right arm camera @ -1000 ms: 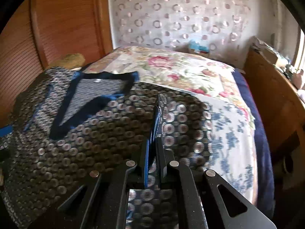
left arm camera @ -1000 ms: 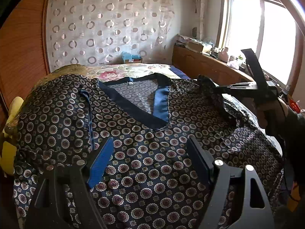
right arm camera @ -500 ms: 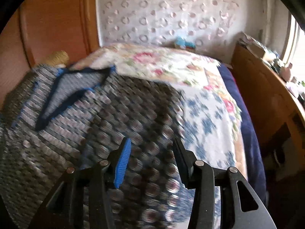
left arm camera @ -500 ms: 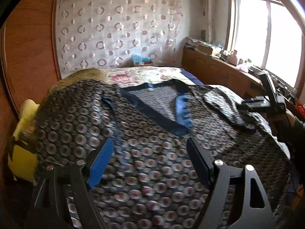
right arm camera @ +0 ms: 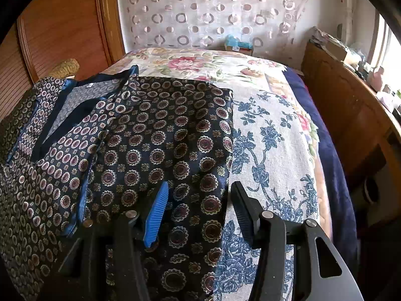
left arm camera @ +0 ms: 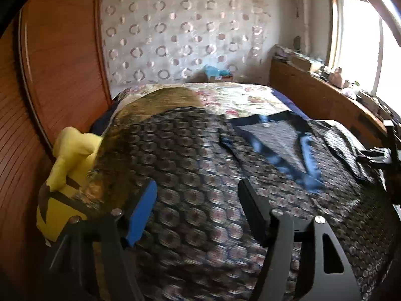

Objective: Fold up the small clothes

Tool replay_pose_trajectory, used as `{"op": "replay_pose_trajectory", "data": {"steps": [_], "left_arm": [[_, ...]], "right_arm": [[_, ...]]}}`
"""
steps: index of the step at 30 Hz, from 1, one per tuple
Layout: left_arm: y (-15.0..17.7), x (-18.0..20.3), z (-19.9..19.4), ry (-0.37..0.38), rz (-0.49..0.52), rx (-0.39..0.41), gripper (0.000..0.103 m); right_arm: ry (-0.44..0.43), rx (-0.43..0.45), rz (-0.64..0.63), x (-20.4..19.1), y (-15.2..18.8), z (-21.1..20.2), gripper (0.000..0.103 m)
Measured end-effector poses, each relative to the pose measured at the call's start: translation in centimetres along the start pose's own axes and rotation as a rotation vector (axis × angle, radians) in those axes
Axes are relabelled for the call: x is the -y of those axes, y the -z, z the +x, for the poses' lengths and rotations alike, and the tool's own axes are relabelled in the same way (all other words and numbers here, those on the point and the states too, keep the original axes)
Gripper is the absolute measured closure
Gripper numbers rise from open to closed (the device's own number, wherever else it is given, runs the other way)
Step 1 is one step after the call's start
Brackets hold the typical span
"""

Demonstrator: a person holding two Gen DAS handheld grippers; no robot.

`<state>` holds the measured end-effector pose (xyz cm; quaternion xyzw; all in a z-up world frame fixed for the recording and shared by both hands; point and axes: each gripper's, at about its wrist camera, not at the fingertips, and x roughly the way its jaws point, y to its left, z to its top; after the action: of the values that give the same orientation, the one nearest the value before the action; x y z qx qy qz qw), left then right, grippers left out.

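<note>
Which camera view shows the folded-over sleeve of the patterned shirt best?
The right wrist view: the folded sleeve lies sharp and close, its straight edge clear against the floral bedspread. The left wrist view shows it only small, blurred, at the far right.

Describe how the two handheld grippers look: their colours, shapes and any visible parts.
Both look alike. The left gripper and the right gripper each have black angular frames with cut-out holes and silver screw heads. One finger carries a blue ribbed pad, the other a black pad. No cables or markings are visible.
</note>
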<state>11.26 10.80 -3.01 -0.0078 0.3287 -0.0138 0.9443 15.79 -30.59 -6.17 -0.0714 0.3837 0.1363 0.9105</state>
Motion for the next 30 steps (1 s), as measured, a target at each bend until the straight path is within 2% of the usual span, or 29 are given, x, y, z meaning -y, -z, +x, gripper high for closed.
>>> {"op": "replay_pose_trajectory", "data": {"steps": [6, 9, 16, 19, 23, 30], "left_arm": [[-1.0, -3.3, 3.3, -0.083, -0.006, -0.083, 0.036], [-1.3, -4.6, 4.3, -0.098, -0.016, -0.105, 0.036], [-2.2, -7.3, 6.1, -0.041, -0.126, -0.139, 0.036], [-2.5, -7.4, 6.4, -0.012, -0.150, -0.144, 0.045], [-2.9, -7.1, 7.0, 0.010, -0.163, -0.155, 0.049], [-3.3, -7.0, 7.4, 0.043, -0.167, -0.177, 0.049]], "right_arm": [[0.006, 0.000, -0.008, -0.3, -0.1, 0.2, 0.045], [0.004, 0.000, -0.005, -0.2, -0.2, 0.2, 0.045], [0.004, 0.000, -0.007, -0.2, -0.2, 0.2, 0.044], [0.004, 0.000, -0.007, -0.2, -0.2, 0.2, 0.043], [0.004, 0.000, -0.008, -0.2, -0.2, 0.2, 0.043], [0.004, 0.000, -0.008, -0.2, -0.1, 0.2, 0.042]]}}
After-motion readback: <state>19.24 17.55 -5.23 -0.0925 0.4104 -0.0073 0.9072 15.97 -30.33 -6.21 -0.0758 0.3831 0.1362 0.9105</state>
